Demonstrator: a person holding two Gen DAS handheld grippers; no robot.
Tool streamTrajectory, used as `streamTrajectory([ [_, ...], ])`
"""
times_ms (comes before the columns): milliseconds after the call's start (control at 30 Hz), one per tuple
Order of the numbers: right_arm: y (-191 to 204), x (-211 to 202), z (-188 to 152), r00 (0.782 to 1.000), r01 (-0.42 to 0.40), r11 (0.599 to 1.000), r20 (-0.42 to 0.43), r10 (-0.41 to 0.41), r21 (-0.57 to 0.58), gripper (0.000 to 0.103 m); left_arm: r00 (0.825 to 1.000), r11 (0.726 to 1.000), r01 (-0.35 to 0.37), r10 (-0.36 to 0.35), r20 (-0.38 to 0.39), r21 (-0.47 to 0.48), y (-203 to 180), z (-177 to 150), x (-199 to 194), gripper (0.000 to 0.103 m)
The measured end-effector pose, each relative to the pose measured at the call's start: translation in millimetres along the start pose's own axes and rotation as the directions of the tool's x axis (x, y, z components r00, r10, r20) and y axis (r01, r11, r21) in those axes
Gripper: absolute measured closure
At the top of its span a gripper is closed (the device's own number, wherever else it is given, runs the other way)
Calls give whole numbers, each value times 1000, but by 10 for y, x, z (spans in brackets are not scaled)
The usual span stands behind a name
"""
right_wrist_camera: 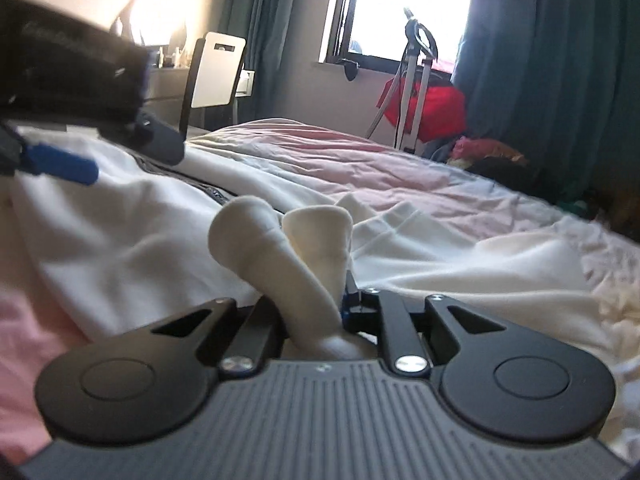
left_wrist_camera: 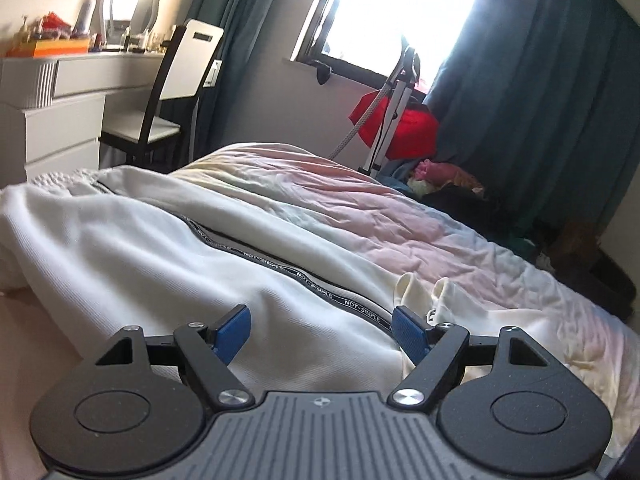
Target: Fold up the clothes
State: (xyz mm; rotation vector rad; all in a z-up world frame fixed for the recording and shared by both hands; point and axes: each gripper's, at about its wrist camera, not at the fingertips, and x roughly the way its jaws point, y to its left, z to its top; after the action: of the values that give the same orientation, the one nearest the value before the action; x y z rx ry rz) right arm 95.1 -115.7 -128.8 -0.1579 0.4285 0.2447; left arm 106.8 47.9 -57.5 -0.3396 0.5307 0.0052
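Now, right tool (right_wrist_camera: 316, 300) pinching white jacket (right_wrist_camera: 120, 216)

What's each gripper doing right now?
Left gripper: open, holding nothing, over the white jacket.
Right gripper: shut on a bunched fold of the white jacket.

In the right wrist view the bunched cream fabric fold (right_wrist_camera: 304, 272) hides the right gripper's (right_wrist_camera: 320, 312) left blue pad, the blurred black left gripper (right_wrist_camera: 60, 128) is cut off at the frame's left edge, and the overexposed window (right_wrist_camera: 404, 8) shows nothing outside
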Motion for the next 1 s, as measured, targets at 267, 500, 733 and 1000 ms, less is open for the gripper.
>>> streamTrajectory([
  [267, -272, -282, 227, 973, -189, 956, -89, 214, 225, 31, 999, 1000, 26, -27, 42, 16, -44, 29, -65, 23],
  [500, -756, -546, 360, 983, -143, 892, -43, 178, 428, 31, 997, 997, 76, -76, 29, 9, -83, 11, -120, 23],
  [733, -1250, -248, 424, 983, -120, 784, -36, 179, 609, 29, 975, 972, 222, -223, -7, 73, -287, -100, -44, 24],
  [1000, -1259, 613, 755, 966, -132, 840, -121, 229, 527, 30, 931, 923, 358, -342, -127, 138, -517, -383, 294, 36],
])
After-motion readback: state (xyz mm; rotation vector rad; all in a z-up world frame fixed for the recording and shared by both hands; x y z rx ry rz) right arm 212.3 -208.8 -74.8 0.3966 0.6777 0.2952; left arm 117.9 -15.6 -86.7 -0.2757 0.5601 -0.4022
